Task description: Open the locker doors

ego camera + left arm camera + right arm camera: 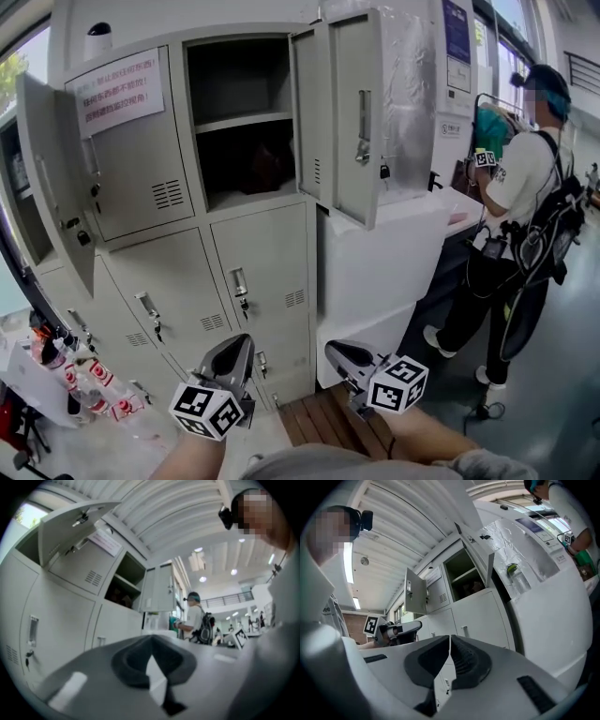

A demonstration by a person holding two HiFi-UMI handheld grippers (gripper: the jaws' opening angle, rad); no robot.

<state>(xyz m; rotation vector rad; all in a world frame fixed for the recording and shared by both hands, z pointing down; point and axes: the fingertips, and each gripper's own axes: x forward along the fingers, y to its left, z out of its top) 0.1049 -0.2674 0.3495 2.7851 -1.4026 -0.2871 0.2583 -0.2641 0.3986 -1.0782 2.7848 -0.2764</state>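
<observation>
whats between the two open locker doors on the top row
Head view: a closed door with a paper notice, then an open compartment with a shelf, between the left open door and the right open door.

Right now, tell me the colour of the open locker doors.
The locker doors are plain light grey, like the cabinet; the head view shows this best.

Head view looks down on lockers (pixel 253 272); both gripper views sit low, near, facing up at them.
</observation>
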